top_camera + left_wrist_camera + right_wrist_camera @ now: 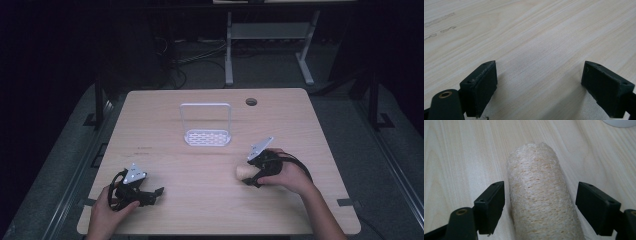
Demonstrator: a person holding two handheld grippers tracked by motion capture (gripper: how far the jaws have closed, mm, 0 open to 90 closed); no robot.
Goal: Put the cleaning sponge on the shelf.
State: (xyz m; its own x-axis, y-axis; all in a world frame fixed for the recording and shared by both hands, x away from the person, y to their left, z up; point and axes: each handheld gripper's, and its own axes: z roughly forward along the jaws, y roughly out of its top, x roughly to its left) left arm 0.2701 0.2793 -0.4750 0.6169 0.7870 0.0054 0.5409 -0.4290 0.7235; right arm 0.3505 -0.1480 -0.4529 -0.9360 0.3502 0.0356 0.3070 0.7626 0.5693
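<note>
On the table's near right part, your right gripper (540, 202) straddles the pale fibrous roll (541, 197) with jaws wide and not yet pinching, so gripping and lifting remain, while your left gripper (540, 87) rests open on bare wood.

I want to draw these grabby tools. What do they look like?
Each gripper, left gripper and right gripper, is black with two chunky black jaws, a grey three-cornered plate on top and a black cable looping off. A brass-coloured ring sits near one jaw. The person's forearms are bare, no sleeves.
</note>
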